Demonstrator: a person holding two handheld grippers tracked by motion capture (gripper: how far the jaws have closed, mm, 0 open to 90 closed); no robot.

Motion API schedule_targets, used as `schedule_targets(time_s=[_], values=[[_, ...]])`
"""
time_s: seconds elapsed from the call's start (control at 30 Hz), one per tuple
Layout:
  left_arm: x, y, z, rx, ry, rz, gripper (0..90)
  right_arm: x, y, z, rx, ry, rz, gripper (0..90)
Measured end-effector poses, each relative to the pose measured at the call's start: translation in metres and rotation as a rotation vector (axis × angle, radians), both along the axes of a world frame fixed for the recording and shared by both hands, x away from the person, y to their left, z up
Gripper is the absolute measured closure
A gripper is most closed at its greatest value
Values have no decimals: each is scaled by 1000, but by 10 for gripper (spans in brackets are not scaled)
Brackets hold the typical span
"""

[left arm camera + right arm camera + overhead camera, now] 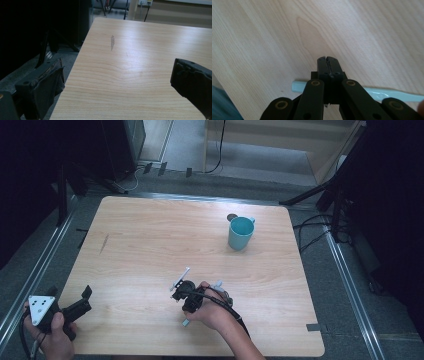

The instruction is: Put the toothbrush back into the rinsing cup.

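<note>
The right hand-held gripper [186, 292] is over the near middle of the bench [150, 245], its jaws clenched tight together in the right gripper view [328, 61]. A pale, thin white stick [387, 94], seemingly a toothbrush, runs crosswise behind the jaws there, lying against the linkage; whether the pads pinch any part of it cannot be told, since the tips meet with only a sliver of white at the seam. In the high view the stick [181, 277] pokes out from the gripper toward the far left, and another pale end shows just below the hand [212, 312]. The left hand-held gripper [82, 302] is at the near left corner of the bench, released, jaws wide apart with nothing between them; in the left gripper view [117, 82] they frame bare wood with a dark smudge [112, 42]. A teal mug [240, 233] stands upright on the far right part of the bench, well apart from both grippers.
</note>
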State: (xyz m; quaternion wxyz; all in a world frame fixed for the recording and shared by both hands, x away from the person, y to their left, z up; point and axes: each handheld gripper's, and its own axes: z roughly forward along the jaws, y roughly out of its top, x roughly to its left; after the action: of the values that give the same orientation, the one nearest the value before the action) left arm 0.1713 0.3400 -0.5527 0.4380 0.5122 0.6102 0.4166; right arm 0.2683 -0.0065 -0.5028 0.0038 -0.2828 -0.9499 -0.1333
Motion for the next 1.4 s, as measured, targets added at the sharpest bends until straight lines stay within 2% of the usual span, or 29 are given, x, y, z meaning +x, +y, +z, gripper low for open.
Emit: schedule_targets(time_s=[0.17,0.4,0.77,1.1,1.3,1.37,1.4], values=[[0,0,0,3,2,-2,0,-5,-1,-8,-15,11,26,900],[0,-1,0,7,4,-2,0,-11,-17,-8,-31,21,31,900],[0,-1,0,11,6,1,0,-13,-63,-1,-36,19,-23,900],[0,-1,0,14,6,0,0,-7,-98,3,-56,10,-96,900],[0,-2,0,14,6,0,0,-2,-103,9,-9,13,-177,891],[0,-1,0,13,6,1,0,-3,-98,10,4,7,-172,900],[0,-1,0,12,6,1,0,-4,-96,10,11,20,-173,900]])
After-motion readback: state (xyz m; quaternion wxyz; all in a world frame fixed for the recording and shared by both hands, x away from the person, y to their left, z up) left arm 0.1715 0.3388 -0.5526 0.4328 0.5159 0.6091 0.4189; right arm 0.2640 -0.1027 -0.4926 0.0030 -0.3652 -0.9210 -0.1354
